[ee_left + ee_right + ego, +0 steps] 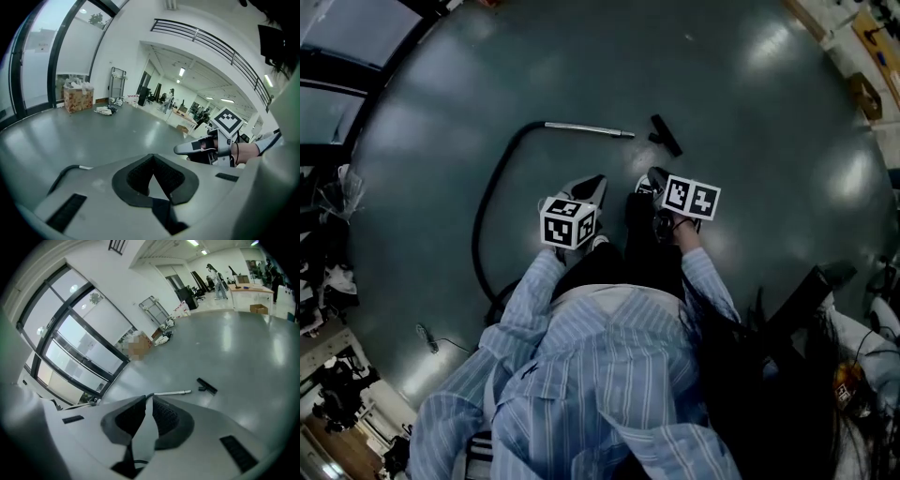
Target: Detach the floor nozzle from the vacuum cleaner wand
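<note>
The silver wand (586,129) lies on the grey floor with its black hose (487,206) curving back toward me. The black floor nozzle (666,134) lies apart from the wand's free end, a small gap between them. Both grippers are lifted well above the floor in front of my body. My left gripper (598,181) is shut and empty; its pads meet at the tip (153,157). My right gripper (654,174) holds nothing, with a thin slit between its tips (148,398). Past them the wand (172,393) and nozzle (206,386) show on the floor.
A thin cable (431,339) lies on the floor at lower left. Tall windows line the left side. A cardboard box (78,98) and a metal cart (117,84) stand by the far wall. Desks and people are far off.
</note>
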Tool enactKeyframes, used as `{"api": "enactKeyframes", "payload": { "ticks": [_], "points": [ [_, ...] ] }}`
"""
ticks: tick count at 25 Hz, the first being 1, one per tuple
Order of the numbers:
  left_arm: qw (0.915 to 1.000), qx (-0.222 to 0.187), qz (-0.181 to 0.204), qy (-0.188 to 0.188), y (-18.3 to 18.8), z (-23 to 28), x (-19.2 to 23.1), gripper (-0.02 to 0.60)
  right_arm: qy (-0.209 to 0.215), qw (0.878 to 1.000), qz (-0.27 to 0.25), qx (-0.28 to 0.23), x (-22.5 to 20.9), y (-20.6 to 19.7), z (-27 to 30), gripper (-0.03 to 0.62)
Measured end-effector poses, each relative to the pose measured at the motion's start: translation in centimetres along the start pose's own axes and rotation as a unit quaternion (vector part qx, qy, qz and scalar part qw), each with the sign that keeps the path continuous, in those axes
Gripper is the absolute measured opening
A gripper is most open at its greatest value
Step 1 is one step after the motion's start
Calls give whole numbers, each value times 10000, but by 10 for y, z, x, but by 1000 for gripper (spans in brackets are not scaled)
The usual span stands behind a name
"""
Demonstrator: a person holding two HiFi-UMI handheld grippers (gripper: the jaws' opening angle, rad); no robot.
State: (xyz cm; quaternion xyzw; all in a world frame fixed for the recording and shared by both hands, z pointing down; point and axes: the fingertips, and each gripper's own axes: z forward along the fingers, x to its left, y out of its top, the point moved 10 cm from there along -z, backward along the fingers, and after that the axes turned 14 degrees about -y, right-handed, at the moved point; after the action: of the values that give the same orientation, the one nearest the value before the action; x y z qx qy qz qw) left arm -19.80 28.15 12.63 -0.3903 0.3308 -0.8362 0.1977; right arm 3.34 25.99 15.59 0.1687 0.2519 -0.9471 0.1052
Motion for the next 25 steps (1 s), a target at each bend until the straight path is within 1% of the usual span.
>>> {"api": "enactKeyframes", "payload": {
  "ticks": [2, 6, 10, 13, 18, 22, 25],
  "points": [
    [9999, -92, -70, 55, -21, -32, -1, 8, 23, 10000, -13, -91, 17, -29, -15, 51],
    [9987, -323, -364, 140, -59, -83, -1, 8, -67, 9999, 1, -133, 37, -82, -38, 51],
    [9985, -429, -337, 95, -80, -112, -18, 8, -196, 9997, -85, -117, 45, -122, -68, 51],
    [9983, -493, -304, -26, -94, -117, -39, 8, -234, 9995, -178, -141, 43, -142, -91, 51],
    [9985, -448, -224, -239, -107, -112, -73, 8, -228, 9991, -310, -194, 38, -157, -123, 51],
    [9987, -423, -100, -270, -114, -107, -101, 8, -157, 9987, -455, -186, 27, -170, -142, 51],
    [9985, -487, -79, -224, -121, -109, -119, 8, -100, 9978, -609, -223, 18, -183, -157, 51]
  ]
}}
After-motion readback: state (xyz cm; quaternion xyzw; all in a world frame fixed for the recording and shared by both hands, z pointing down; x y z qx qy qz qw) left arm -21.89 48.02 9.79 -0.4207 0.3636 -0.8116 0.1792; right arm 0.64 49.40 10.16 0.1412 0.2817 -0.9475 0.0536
